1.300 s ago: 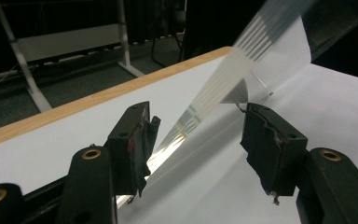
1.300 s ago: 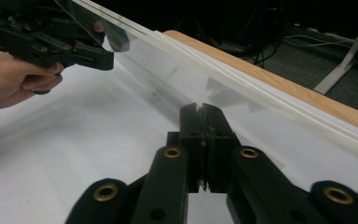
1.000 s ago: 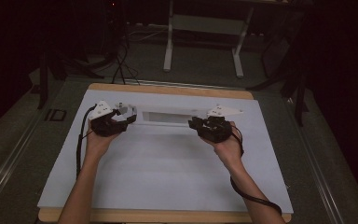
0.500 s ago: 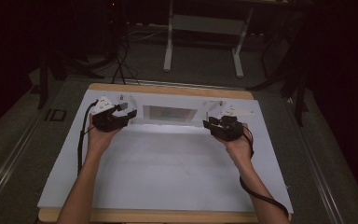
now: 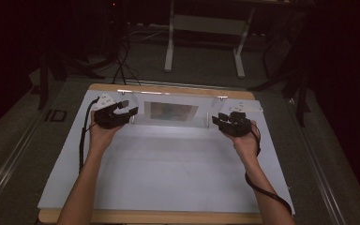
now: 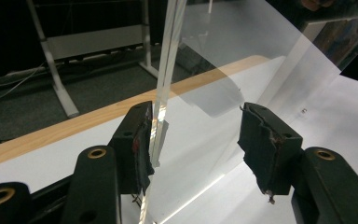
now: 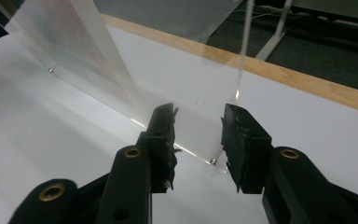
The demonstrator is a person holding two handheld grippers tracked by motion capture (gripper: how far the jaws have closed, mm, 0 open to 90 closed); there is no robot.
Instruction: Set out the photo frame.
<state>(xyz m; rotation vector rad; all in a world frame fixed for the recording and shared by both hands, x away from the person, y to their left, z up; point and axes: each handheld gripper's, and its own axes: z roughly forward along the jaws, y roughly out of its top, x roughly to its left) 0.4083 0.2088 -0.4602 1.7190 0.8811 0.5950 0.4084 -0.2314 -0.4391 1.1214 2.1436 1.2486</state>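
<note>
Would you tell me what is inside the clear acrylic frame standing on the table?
Inside the frame, a picture insert shows through the clear front, with blurred greenish and brownish tones. Its subject is too dim to make out, and its back is hidden.

One clear acrylic stand, two grippers, one white table.

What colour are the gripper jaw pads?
Black, with frayed edges; the left gripper view shows the pads best.

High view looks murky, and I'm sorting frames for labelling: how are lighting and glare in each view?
High view: dim, dark surroundings, clear acrylic frame faint. Left gripper view: bright streak on the panel's edge. Right gripper view: white table brightly lit, jaws sharp.
</note>
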